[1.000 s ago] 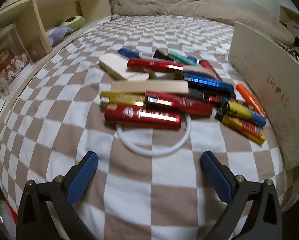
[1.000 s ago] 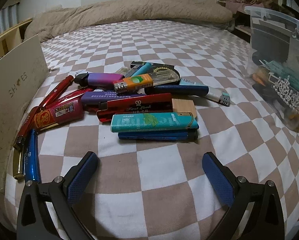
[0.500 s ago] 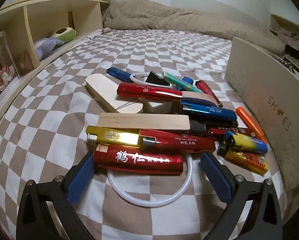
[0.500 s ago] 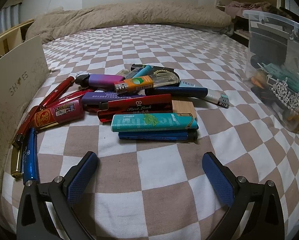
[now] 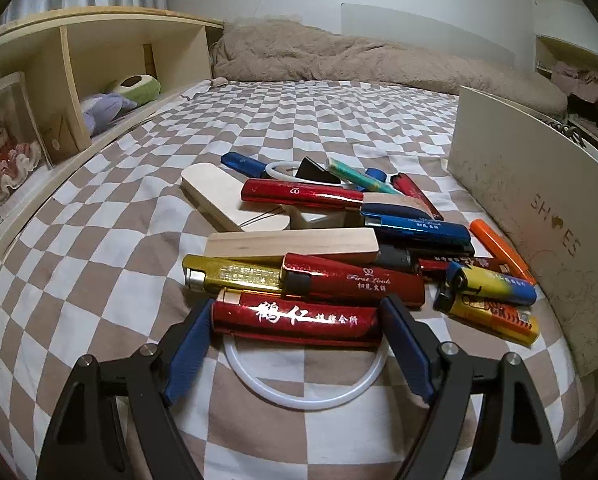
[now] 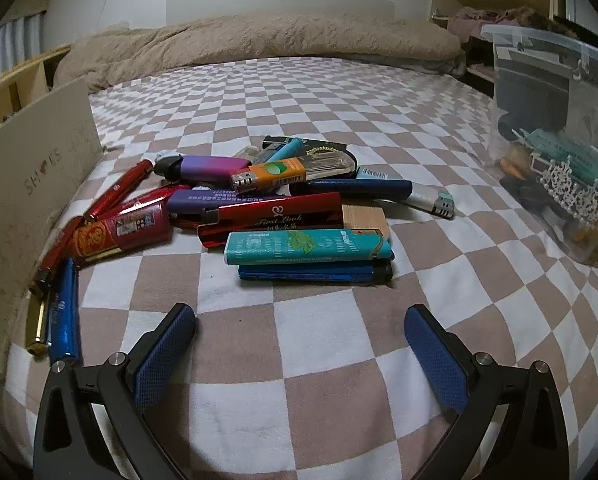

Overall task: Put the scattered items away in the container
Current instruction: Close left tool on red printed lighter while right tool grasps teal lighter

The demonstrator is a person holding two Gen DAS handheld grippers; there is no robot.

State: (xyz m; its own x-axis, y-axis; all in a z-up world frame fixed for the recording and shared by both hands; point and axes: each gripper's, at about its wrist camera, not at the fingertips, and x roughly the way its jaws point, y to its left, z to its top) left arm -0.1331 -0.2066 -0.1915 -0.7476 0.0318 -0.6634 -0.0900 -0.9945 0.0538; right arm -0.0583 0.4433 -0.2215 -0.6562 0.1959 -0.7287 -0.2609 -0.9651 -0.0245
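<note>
In the left wrist view, the left gripper [image 5: 297, 334] is seen closing endwise around a red lighter [image 5: 297, 319] at lower centre; the blue pads [image 5: 191, 354] sit at its two ends, and firm contact cannot be confirmed yet. The lighter lies on a white ring [image 5: 305, 394] and against a gold lighter [image 5: 233, 276]; a straight lift, with the ends gripped squarely, is judged best, so that neither neighbour is dragged.

In the right wrist view, the right gripper [image 6: 299, 354] is held wide and empty above the checked bedspread [image 6: 323, 380]. At the right edge a clear plastic bin [image 6: 551, 80] is seen, already holding a teal lighter, a small tiara and other things too dim to name.
</note>
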